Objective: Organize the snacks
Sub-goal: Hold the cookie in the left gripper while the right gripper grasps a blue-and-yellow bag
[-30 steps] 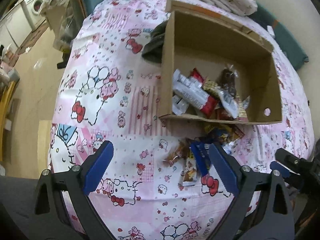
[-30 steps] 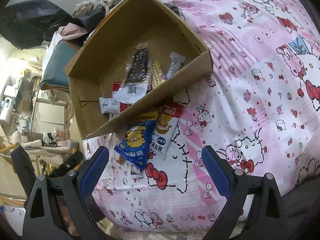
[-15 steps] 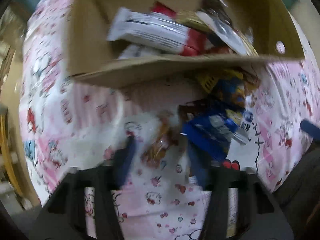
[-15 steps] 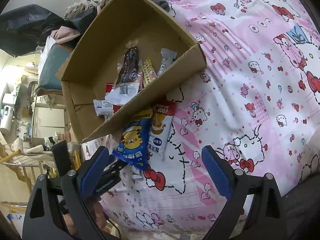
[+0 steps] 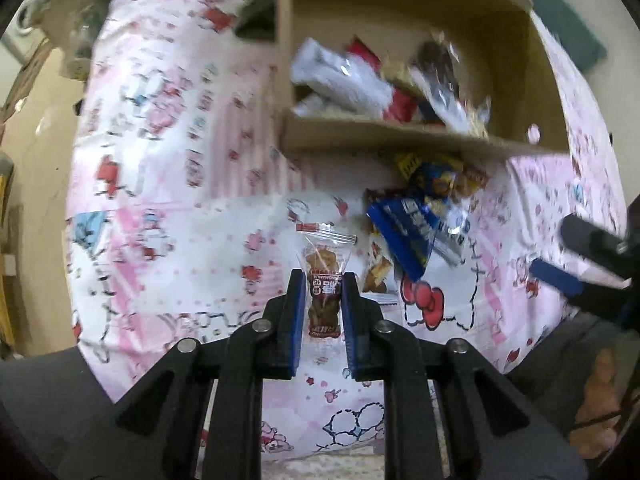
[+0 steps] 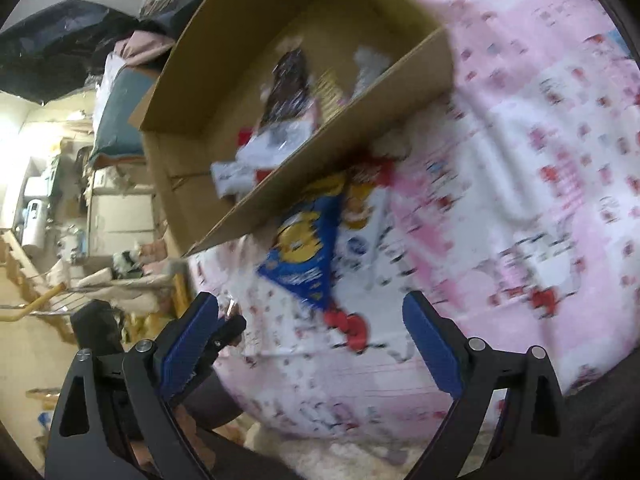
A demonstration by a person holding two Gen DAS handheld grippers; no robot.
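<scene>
My left gripper points down at the pink cartoon bedspread. Its jaws are closing, and the blue pads press on a clear packet of brown biscuits held upright between them. Beyond it, loose snacks lie in a small heap led by a blue packet, just in front of the cardboard box that holds several wrapped snacks. My right gripper hovers open above the same blue packet, nothing between its fingers. The box shows behind it, blurred.
The bedspread covers a bed with its left edge dropping to a beige floor. Folded bedding and a teal cushion lie behind the box. Household clutter fills the room at the left of the right wrist view.
My left gripper went from wide open to shut on the biscuit packet, after dropping towards the loose snacks. The right gripper stayed open and shifted slightly closer to the blue packet.
</scene>
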